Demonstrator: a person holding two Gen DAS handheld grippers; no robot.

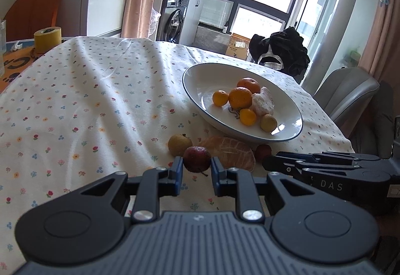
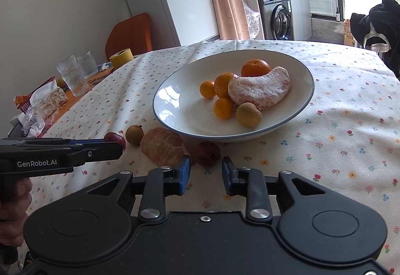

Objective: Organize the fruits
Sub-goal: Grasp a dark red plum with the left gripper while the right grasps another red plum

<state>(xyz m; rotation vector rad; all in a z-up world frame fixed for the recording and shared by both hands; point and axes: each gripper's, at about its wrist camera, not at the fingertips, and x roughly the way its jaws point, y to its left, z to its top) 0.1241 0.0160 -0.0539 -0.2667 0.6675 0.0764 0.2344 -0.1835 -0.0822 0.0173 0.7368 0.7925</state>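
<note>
Left gripper (image 1: 196, 168) pinches a small dark red fruit (image 1: 197, 158) at the near edge of the table (image 1: 75, 90), just near of the plate (image 1: 240, 136). Right gripper (image 2: 206, 170) stands slightly parted behind a second red fruit (image 2: 207, 153), not gripping it. A peeled segment (image 2: 163, 146) lies between the two. The red fruits look light, firm and rounded, likely to roll; grip across the widest part. The segment looks soft and bruisable.

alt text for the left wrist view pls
The left gripper is closed on a dark red fruit on a floral tablecloth, just in front of a white bowl holding oranges and a peeled segment. The right gripper lies alongside.
</note>
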